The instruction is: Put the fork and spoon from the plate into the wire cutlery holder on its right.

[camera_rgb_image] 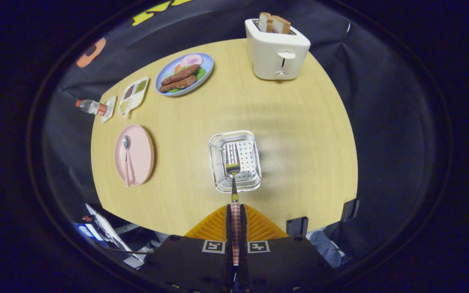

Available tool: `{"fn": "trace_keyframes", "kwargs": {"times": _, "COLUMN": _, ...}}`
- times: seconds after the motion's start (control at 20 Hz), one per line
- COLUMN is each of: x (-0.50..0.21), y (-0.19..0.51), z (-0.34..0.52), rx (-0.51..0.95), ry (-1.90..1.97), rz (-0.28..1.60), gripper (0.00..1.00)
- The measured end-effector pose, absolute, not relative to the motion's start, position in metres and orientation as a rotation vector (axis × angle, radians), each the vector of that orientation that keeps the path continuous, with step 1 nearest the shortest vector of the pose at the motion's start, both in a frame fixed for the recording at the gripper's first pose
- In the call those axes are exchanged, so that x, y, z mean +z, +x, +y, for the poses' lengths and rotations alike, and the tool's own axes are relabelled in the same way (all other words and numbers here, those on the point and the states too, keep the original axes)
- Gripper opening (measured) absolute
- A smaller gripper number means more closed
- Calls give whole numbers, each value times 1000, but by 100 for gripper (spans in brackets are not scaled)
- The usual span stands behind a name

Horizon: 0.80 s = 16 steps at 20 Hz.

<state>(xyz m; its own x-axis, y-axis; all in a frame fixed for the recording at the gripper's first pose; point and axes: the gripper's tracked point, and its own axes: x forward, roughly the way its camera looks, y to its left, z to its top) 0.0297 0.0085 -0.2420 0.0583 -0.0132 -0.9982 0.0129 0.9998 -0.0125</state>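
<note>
The table [299,134] looks like pale matt wood. The cutlery holder [235,160] is shiny metal wire. The fork [233,167] has a bright metal head. The toaster [277,51], upper right, is smooth plastic.

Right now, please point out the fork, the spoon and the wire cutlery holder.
fork [233,167]: gripper view, on its tines, over the holder.
spoon [126,141]: gripper view, on its bowl, on the pink plate.
wire cutlery holder [216,143]: gripper view, on its left rim.
</note>
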Motion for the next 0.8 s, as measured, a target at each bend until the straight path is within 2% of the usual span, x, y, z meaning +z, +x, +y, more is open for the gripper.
{"fn": "trace_keyframes", "kwargs": {"times": 0.45, "x": -275, "y": 52, "z": 8, "rx": -50, "ry": -32, "rz": 1706, "gripper": 7}}
{"fn": "trace_keyframes", "kwargs": {"times": 0.8, "x": -283, "y": 65, "z": 13, "rx": -26, "ry": -52, "rz": 1711, "gripper": 7}}
